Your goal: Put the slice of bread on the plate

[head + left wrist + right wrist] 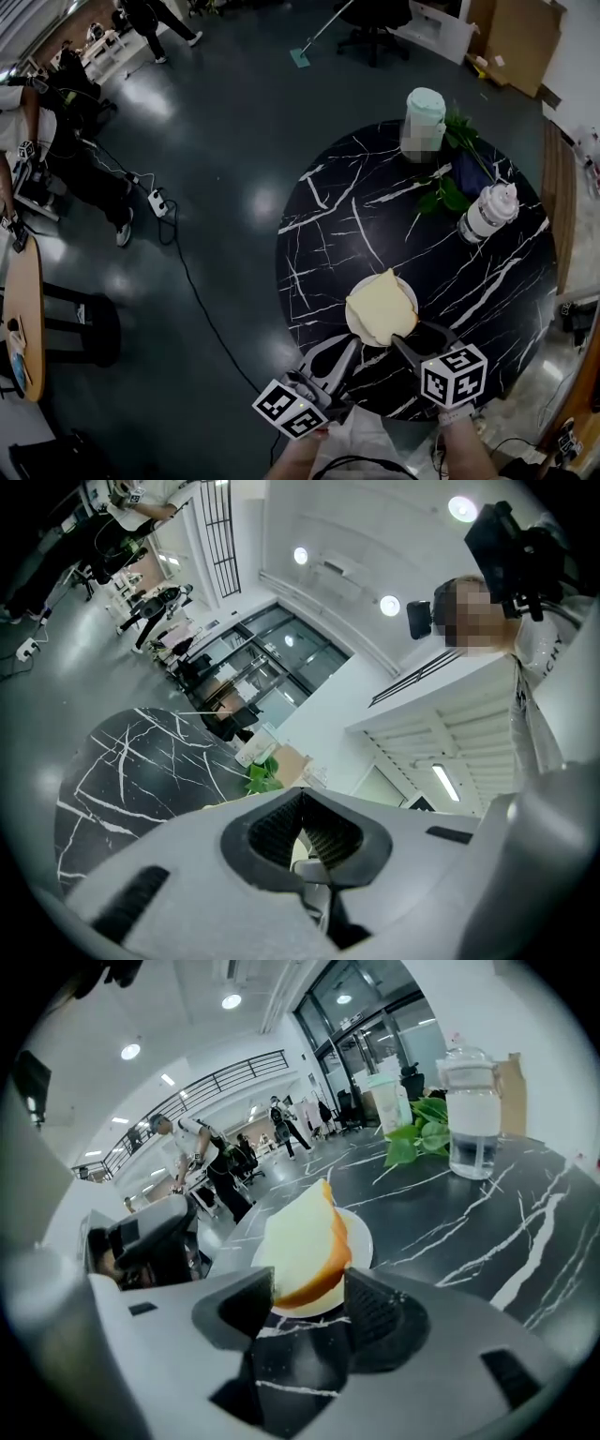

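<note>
**A:** So where's the bread? Is it down yet?

**B:** Pretty much. Starting close in, the right hand-held gripper has its jaws spread apart. The near end of the slice of bread sits between the tips, but I'd say nothing is squeezing it. The slice rests on the white plate, which is on the near part of the black marble tabletop.

**A:** And the left one?

**B:** The left hand-held gripper is closed on nothing, parked at the tabletop's near edge. My guess is it's just keeping out of the way.

**A:** Which way does the slice point?

**B:** Its long axis runs away from the right gripper, far corner aimed across the tabletop, crust edge on the right. It may be slightly propped up, not dead flat. Hard to say.

**A:** Anything behind it?

**B:** A clear bottle and a leafy plant, well clear.
</note>
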The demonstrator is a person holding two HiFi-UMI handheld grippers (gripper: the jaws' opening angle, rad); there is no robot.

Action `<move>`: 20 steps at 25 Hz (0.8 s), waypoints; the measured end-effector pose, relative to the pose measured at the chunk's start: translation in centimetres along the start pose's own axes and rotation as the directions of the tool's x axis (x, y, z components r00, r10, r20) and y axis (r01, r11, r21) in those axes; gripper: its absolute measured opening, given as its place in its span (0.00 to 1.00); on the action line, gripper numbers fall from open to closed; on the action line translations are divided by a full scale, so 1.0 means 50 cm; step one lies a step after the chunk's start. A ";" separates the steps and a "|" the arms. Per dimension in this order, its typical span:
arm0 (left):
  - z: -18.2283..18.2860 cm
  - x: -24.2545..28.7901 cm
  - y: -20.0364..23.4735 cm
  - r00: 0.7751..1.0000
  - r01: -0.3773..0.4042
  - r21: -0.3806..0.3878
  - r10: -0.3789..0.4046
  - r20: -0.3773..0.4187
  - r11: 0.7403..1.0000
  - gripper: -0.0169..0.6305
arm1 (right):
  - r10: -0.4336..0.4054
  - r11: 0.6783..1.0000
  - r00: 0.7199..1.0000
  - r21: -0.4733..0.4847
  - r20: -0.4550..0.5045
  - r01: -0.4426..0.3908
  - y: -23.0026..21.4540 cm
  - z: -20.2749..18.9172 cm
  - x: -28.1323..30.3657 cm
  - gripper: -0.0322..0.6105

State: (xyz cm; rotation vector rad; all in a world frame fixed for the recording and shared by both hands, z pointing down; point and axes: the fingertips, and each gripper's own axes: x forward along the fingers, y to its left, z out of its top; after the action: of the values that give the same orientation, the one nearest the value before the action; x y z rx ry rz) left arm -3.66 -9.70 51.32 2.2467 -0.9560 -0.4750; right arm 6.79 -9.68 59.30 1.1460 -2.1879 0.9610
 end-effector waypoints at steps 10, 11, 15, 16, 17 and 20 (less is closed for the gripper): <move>-0.005 0.004 -0.004 1.000 0.010 -0.012 -0.010 -0.003 1.000 0.04 | -0.034 0.990 0.999 -0.137 -0.035 0.028 0.002 -0.004 -0.004 0.44; -0.006 0.004 -0.004 1.000 0.012 -0.014 -0.012 -0.004 1.000 0.04 | -0.032 0.989 0.999 -0.143 -0.043 0.026 0.004 -0.007 -0.002 0.47; -0.009 0.004 -0.001 1.000 0.012 -0.021 -0.012 -0.006 1.000 0.04 | -0.063 0.983 0.997 -0.175 -0.046 0.054 -0.002 -0.008 -0.004 0.48; -0.010 0.004 -0.001 1.000 0.012 -0.023 -0.012 -0.007 1.000 0.04 | -0.068 0.982 0.996 -0.180 -0.051 0.058 -0.004 -0.009 -0.006 0.48; -0.010 0.004 0.000 1.000 0.012 -0.024 -0.012 -0.008 1.000 0.04 | -0.071 0.981 0.996 -0.187 -0.057 0.059 -0.004 -0.010 -0.009 0.48; -0.009 0.006 -0.001 1.000 0.014 -0.023 -0.014 -0.009 1.000 0.04 | -0.062 0.978 0.996 -0.201 -0.059 0.049 0.003 -0.005 -0.019 0.48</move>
State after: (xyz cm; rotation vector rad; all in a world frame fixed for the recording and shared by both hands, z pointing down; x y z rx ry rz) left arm -3.17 -9.70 51.60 2.2342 -0.9262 -0.4796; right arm 7.19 -8.95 58.75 1.0606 -2.1340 0.7256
